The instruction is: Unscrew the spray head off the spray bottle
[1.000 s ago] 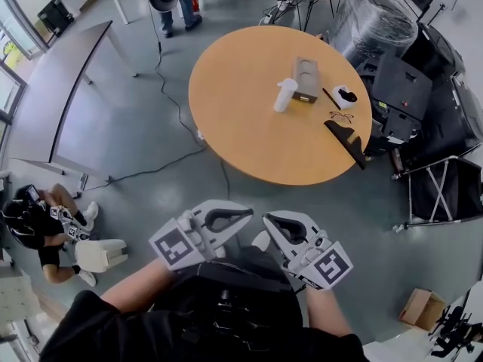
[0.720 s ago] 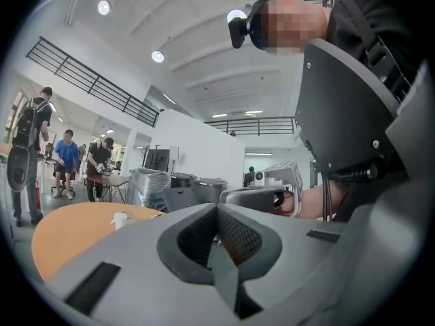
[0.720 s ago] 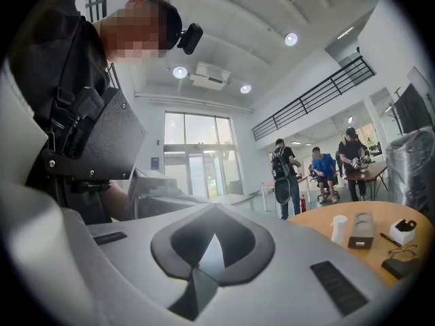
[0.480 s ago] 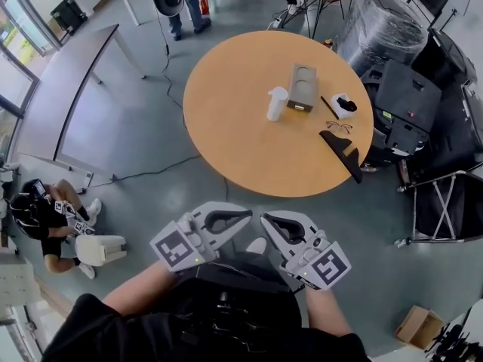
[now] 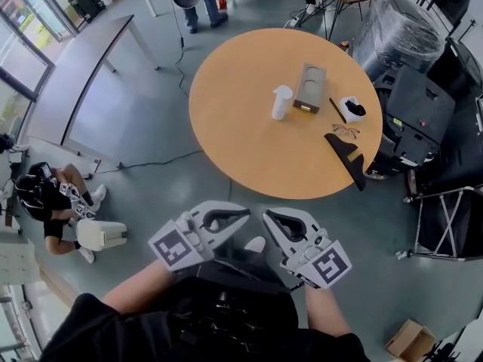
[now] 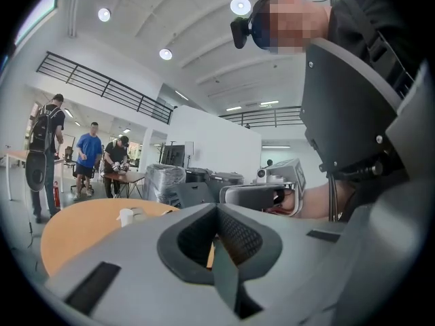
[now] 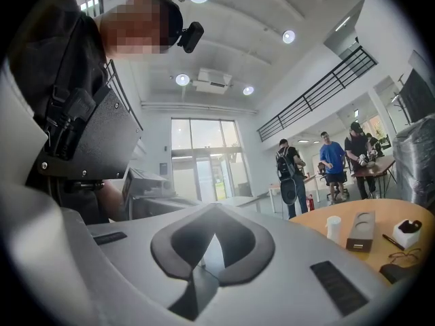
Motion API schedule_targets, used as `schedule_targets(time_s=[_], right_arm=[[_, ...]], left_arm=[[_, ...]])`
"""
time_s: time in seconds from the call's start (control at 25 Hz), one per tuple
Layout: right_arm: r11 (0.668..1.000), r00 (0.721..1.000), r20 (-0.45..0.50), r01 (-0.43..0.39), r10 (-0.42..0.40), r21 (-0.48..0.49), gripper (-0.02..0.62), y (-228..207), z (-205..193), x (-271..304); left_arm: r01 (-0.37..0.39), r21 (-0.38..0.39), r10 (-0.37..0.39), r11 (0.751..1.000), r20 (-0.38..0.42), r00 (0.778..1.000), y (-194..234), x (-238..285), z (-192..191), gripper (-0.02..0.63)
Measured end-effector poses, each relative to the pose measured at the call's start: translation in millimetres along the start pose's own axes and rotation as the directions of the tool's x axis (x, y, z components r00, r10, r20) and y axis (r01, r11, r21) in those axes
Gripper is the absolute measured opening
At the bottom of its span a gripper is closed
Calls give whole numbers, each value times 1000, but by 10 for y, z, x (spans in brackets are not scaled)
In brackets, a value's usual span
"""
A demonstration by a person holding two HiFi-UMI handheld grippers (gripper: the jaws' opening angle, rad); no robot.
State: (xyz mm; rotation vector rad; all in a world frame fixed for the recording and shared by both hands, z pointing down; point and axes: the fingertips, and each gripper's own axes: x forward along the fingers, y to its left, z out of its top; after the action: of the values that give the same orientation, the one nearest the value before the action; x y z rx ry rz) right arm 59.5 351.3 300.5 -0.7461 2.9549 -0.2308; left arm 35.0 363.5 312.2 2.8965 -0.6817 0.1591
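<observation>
you are holding the pale grey left gripper (image 5: 243, 214) and right gripper (image 5: 270, 219) clenched empty, well short of the white plastic spray bottle (image 5: 281, 102) standing on the round tan wooden table (image 5: 241, 134), so be opening both before reaching.

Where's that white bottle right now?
In the head view, the white bottle stands on the round wooden table, towards its far side, just left of the grey-brown box.
</observation>
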Motion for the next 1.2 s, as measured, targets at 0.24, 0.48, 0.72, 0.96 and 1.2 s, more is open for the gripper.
schedule_targets(time_s=[0.24, 0.48, 0.72, 0.96, 1.2], right_arm=[[1000, 1000, 1, 13, -13, 22, 11, -167, -29, 101], [998, 998, 19, 56, -56, 12, 11, -377, 111, 335], [995, 994, -15, 104, -104, -8, 11, -643, 108, 789], [986, 987, -25, 160, -161, -37, 11, -875, 158, 1302], [976, 975, -54, 212, -214, -40, 11, -1107, 104, 1699]], left_arm=[[8, 4, -8, 1000, 8, 1000, 199, 78, -29, 8], [42, -7, -42, 999, 8, 999, 544, 90, 20, 8], [93, 5, -93, 996, 12, 996, 1101, 41, 95, 8], [153, -9, -152, 988, 40, 988, 1669, -45, 178, 8], [205, 9, -205, 979, 44, 978, 2127, -84, 194, 8]])
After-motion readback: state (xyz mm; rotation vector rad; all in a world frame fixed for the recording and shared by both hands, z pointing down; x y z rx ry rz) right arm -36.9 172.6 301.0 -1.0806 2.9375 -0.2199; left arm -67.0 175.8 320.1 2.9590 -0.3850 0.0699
